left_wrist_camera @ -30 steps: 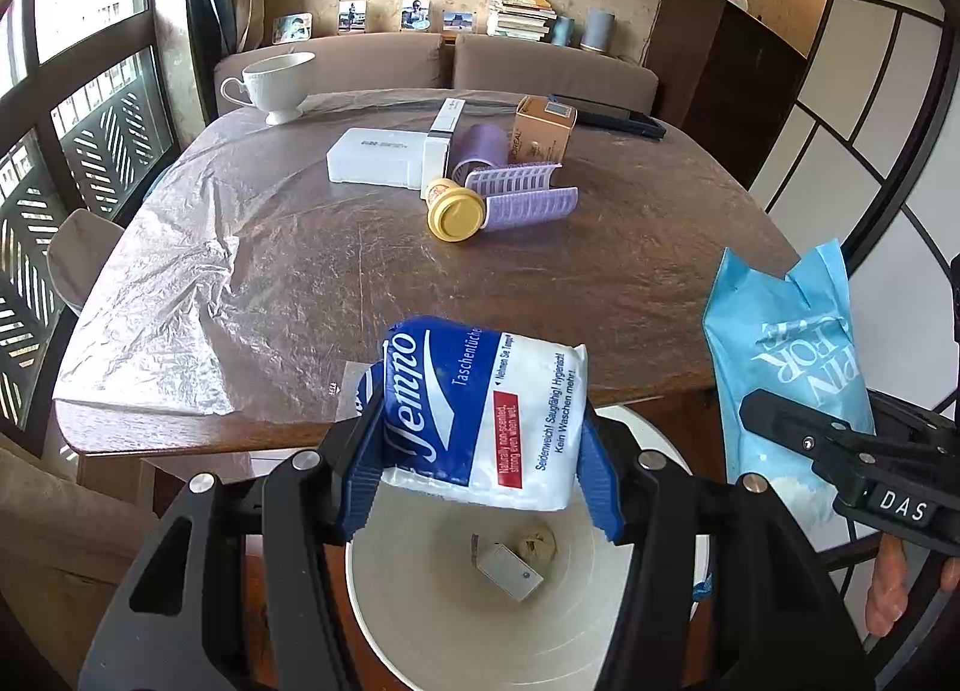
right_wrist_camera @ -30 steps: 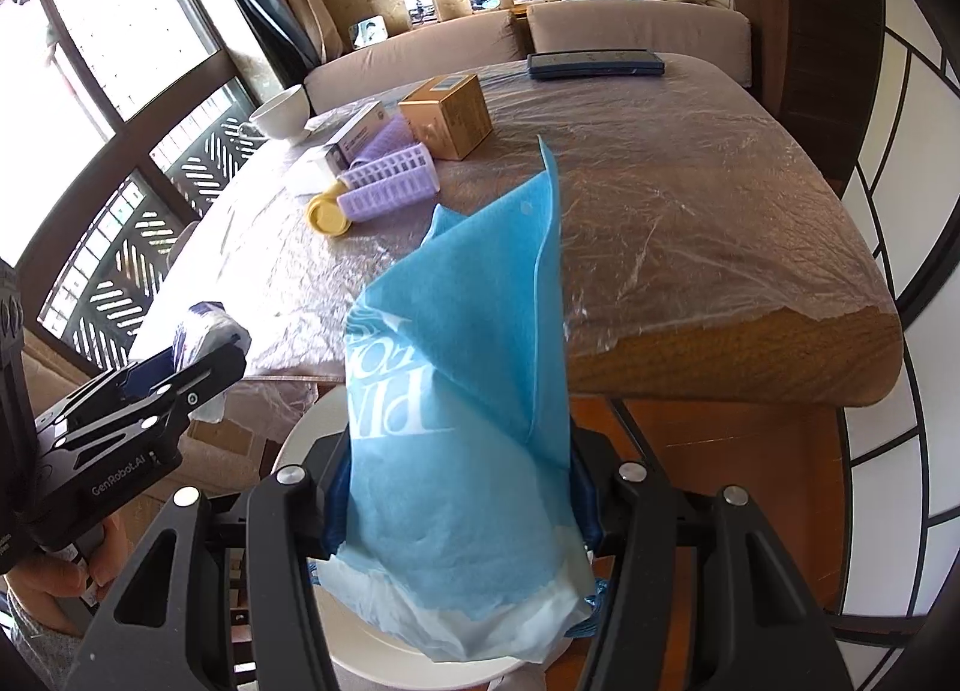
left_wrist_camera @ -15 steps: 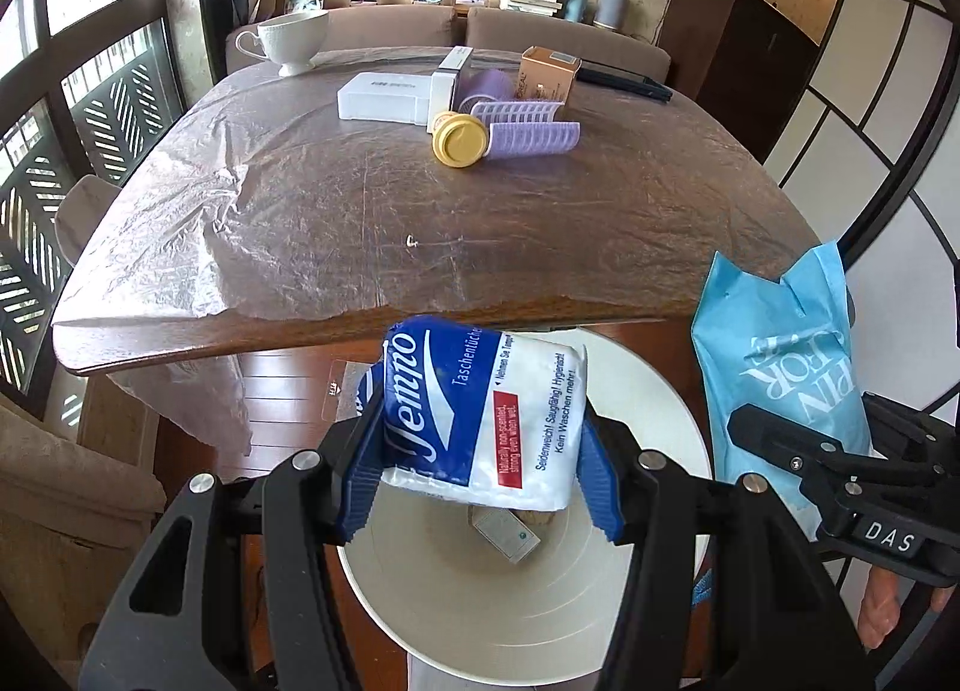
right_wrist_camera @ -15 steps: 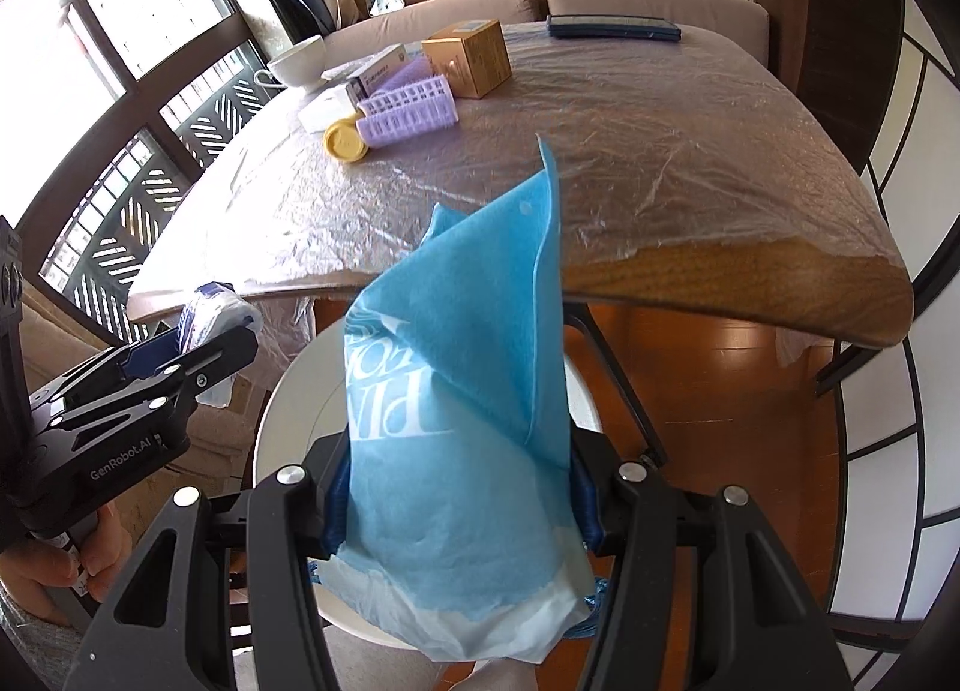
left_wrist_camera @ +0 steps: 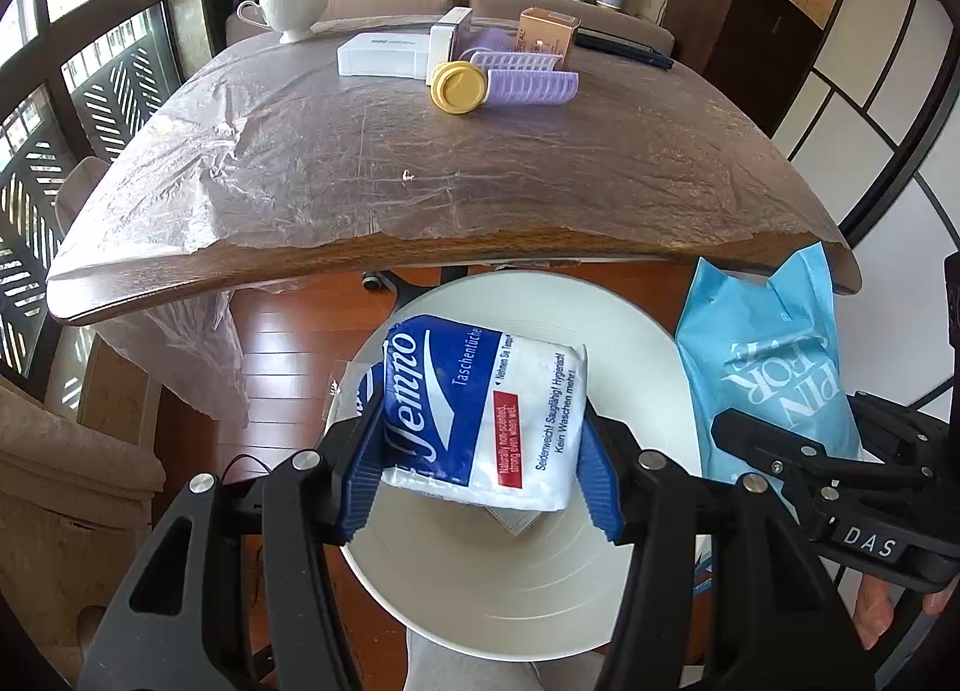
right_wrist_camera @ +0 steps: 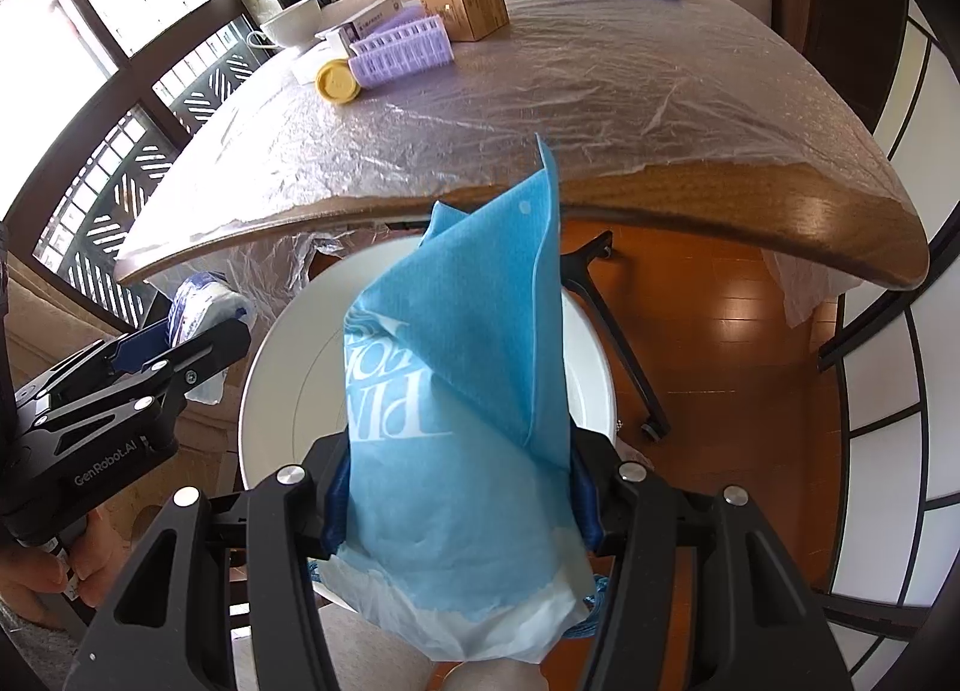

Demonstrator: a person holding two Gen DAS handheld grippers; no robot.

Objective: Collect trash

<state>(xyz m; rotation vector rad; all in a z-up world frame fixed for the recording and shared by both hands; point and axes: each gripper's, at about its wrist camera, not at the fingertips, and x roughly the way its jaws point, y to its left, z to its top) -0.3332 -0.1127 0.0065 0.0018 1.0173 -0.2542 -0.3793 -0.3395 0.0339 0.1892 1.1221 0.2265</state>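
Gripping tissue pack (left_wrist_camera: 480, 415) over bin (left_wrist_camera: 498, 589)

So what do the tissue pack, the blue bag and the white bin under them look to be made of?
Tissue pack: thin glossy plastic film, wrinkled, dented where the pads press, with printed lettering. Blue bag: matte, with a fine ribbed texture and sharp creases; likely non-woven fabric or paper, can't settle which. White bin: smooth, faintly shiny round wall with concentric rings, probably moulded plastic.
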